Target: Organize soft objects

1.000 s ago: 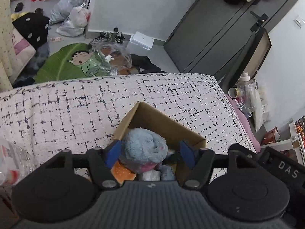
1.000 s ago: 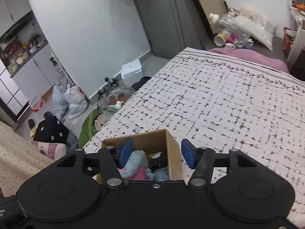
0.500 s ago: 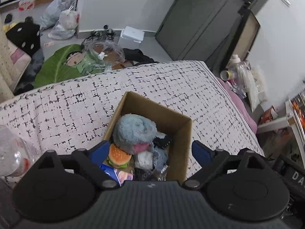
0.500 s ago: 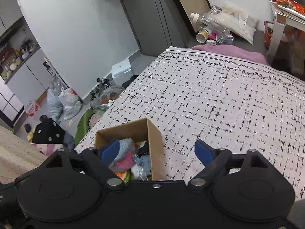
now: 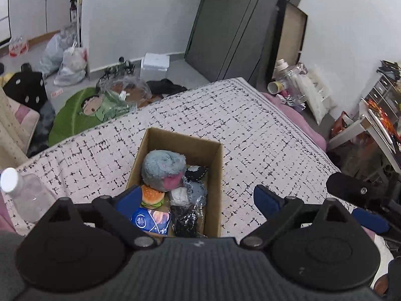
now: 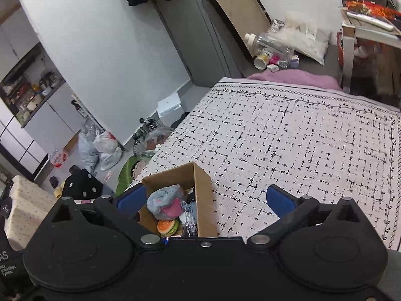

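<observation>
One cardboard box (image 5: pixel 215 175) sits on the bed (image 5: pixel 263 135), holding one fluffy ball (image 5: pixel 163 169), one toy burger (image 5: pixel 152 195) and one blue packet (image 5: pixel 150 219). Above the box, the left gripper (image 5: pixel 198 199) and right gripper (image 6: pixel 205 200) both gape wide, holding nothing.

Left hand-held gripper (image 5: pixel 198 198): spread wide, blue fingertips (image 5: pixel 129 197) far apart, nothing pinched between them, tilted downward. Right hand-held gripper (image 6: pixel 205 199): likewise spread wide and empty, blue pads (image 6: pixel 280 200) well apart, angled downward. Seen from the left wrist: part of the right tool at the far right edge, near but apart from the left.
</observation>
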The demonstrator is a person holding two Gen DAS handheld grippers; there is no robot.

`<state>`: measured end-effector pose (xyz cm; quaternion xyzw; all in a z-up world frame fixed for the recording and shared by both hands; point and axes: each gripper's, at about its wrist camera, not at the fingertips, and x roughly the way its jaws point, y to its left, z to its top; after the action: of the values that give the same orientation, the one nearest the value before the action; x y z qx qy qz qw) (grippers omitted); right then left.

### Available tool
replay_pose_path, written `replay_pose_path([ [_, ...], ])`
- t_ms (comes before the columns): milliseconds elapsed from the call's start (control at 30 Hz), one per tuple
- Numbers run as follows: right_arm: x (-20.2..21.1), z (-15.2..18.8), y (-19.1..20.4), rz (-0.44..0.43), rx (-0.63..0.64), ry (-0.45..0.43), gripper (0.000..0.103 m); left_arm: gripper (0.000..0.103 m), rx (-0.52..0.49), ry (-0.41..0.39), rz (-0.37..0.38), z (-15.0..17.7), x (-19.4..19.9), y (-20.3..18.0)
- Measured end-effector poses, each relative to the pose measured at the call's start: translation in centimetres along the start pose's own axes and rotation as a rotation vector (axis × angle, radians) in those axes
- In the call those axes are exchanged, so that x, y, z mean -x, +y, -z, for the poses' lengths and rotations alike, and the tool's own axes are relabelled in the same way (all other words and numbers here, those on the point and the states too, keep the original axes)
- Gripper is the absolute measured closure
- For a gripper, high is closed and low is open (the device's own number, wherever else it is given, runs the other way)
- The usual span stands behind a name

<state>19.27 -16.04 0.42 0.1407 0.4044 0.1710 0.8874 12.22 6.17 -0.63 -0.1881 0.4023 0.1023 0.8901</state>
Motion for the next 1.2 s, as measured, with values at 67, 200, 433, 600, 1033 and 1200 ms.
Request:
replay_pose_path([
  [67, 0.8, 0.2, -0.3, -0.006, 0.005, -0.002, 0.000, 0.008, -0.014, -0.006, -0.001, 0.3, 0.9, -0.5],
  [200, 2.3, 0.4, -1.2, -0.025, -0.019, 0.006, 0.000, 0.008, -0.059, -0.010, -0.006, 0.9, 2.6, -1.3],
  [433, 5.4, 0.7, -2.1, -0.040, -0.003, -0.012, 0.000, 0.007, -0.107, -0.047, -0.022, 1.8, 6.2, -2.2],
  [600, 6.9, 1.2, -2.8, -0.052, 0.009, -0.002, 0.000, 0.002, -0.158, -0.056, -0.046, 2.8, 7.8, -3.2],
  [1033, 10.4, 3.0, -2.6, -0.067, 0.104, -0.012, 0.000, 0.002, -0.183, -0.067, -0.059, 5.4, 11.9, -3.6],
  [1200, 11.4, 4.1, -2.3, -0.039, 0.156, -0.024, 0.000, 0.002, -0.199, -0.083, -0.072, 6.5, 13.1, -3.5],
])
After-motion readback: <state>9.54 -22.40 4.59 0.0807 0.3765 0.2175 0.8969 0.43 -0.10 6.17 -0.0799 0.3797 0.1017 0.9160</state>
